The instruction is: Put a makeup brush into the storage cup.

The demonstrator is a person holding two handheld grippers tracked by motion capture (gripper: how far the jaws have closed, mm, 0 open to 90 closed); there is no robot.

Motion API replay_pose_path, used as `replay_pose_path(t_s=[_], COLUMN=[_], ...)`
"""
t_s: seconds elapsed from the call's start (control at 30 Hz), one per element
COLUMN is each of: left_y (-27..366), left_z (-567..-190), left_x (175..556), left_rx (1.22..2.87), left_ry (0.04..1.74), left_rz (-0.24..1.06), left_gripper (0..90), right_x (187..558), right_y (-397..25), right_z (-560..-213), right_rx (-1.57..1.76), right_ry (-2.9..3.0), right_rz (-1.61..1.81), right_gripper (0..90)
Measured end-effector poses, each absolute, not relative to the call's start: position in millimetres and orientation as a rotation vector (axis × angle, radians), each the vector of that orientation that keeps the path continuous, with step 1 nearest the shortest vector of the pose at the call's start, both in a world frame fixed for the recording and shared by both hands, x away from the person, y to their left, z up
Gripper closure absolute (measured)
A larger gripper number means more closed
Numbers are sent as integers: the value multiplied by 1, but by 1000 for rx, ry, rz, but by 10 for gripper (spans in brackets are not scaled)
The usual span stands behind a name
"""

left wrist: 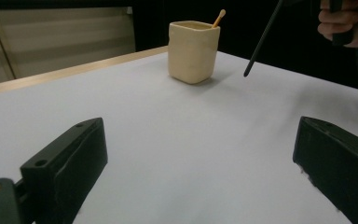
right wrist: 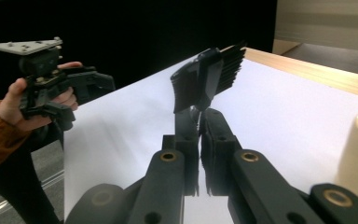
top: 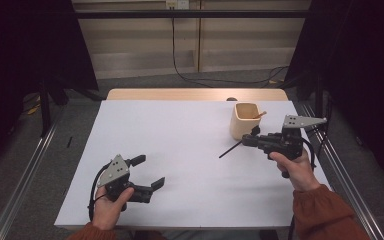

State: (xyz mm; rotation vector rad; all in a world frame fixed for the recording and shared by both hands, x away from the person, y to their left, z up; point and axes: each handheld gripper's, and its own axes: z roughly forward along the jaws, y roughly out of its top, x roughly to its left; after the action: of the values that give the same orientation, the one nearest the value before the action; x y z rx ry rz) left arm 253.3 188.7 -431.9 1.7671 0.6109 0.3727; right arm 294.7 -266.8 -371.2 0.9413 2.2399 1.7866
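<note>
White covering lies over the table, with dark curtains on both sides and a pale wall at the far end. On the far right of the sheet stands a cream cup with a small wooden stick leaning out of it.

The right gripper is held just in front of the cup, jaws pressed together on a black brush. In the right gripper view the bristle head pokes out past the jaw tips; from the high view the thin handle slants down toward the table, its tip hanging above the sheet without touching. The left gripper waits at the near left, well apart from all this, jaws spread wide with nothing between them.

It looks as though the brush is meant for the cup. The risk lies in the grip: the jaws pinch the brush near its head, so the long handle could swing or slip if the hand turns quickly. The handle tip may also catch the cup's rim rather than clear it, and the cup looks light enough to tip or slide. The stick already inside narrows the opening further.
</note>
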Motion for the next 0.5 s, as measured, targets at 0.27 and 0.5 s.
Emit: replay_pose_path(t_s=[0.27,0.5], left_y=[198,204], left_z=[-434,-435], left_x=[249,247], left_rx=[1745,1729], left_ry=[623,644], left_rz=[372,389], left_gripper=[21,21], right_x=[296,298], right_y=[-275,-286], right_z=[-370,-360], right_rx=[985,1008], right_ry=[2231,2188], right_rz=[1762,1737], right_gripper=[854,854])
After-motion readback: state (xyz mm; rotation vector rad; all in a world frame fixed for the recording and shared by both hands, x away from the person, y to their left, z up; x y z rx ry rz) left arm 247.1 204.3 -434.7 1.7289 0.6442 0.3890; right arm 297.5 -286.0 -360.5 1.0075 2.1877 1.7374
